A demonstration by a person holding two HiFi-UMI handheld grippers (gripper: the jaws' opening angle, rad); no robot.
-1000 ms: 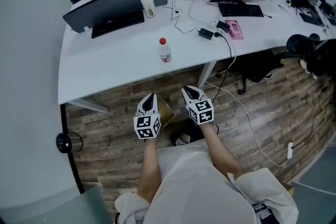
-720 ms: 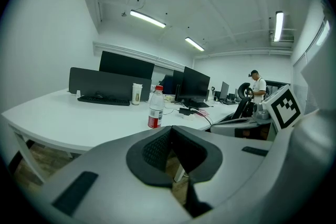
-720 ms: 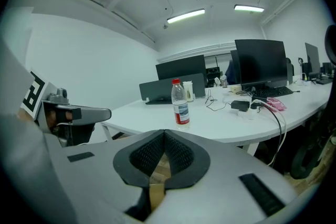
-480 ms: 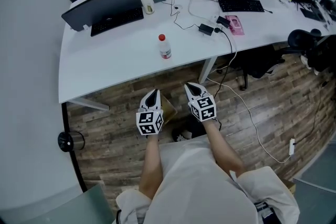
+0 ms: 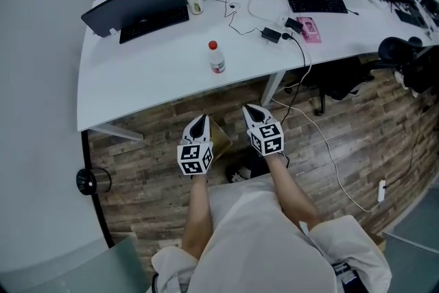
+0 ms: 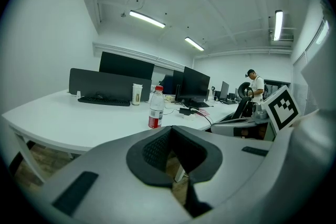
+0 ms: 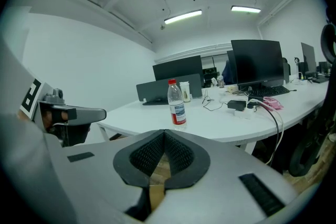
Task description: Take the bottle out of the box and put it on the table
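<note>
Bottle (image 5: 217,57) stands upright on the desk (image 5: 151,75), well apart from both claws; the box (image 5: 220,141) sits on the floor under them. Clear thin plastic with a red cap, so probably light, a bit slick, and soft under a hard squeeze. Best taken round the labelled middle. Left claw (image 5: 199,120) and right claw (image 5: 252,110) are pinched together, holding nothing.

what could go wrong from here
The bottle stands upright on the table, tall and narrow, so a knock to the table might tip it. The cable hanging off the table edge could snag the right gripper. The box on the floor is a trip hazard.
</note>
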